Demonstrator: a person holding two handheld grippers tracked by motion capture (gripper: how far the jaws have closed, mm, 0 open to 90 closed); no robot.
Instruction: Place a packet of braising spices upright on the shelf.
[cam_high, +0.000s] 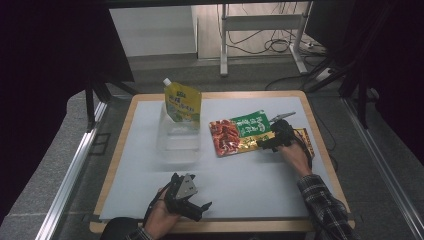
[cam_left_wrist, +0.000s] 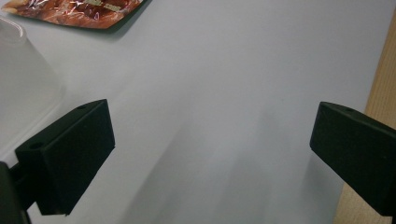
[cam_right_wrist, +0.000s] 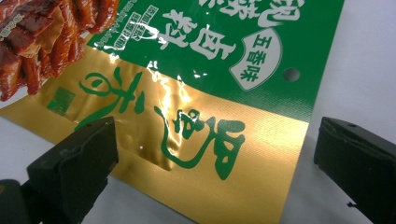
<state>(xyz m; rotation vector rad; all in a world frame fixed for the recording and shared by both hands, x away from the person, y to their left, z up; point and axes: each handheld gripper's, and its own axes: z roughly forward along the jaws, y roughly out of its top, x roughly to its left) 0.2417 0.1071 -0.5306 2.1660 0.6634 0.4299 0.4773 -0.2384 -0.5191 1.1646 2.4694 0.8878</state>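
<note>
Right gripper (cam_high: 276, 136) sits right of centre in the high view, at the near right corner of the snack packet (cam_high: 240, 132). In the right gripper view its jaws stand spread, straddling that gold corner (cam_right_wrist: 261, 154), nothing pinched yet. My plan: slide one jaw under the edge, bite on the flat seal well in from the tip, close slowly so the foil doesn't skid on the white mat (cam_high: 260, 185). The right forearm angles in from the lower right, wrist tipped down. Left gripper (cam_high: 192, 202) rests low at bottom centre, jaws apart over bare mat. Clear tub (cam_high: 178, 140) and yellow spout pouch (cam_high: 182, 102) stand left of the packet.
</note>
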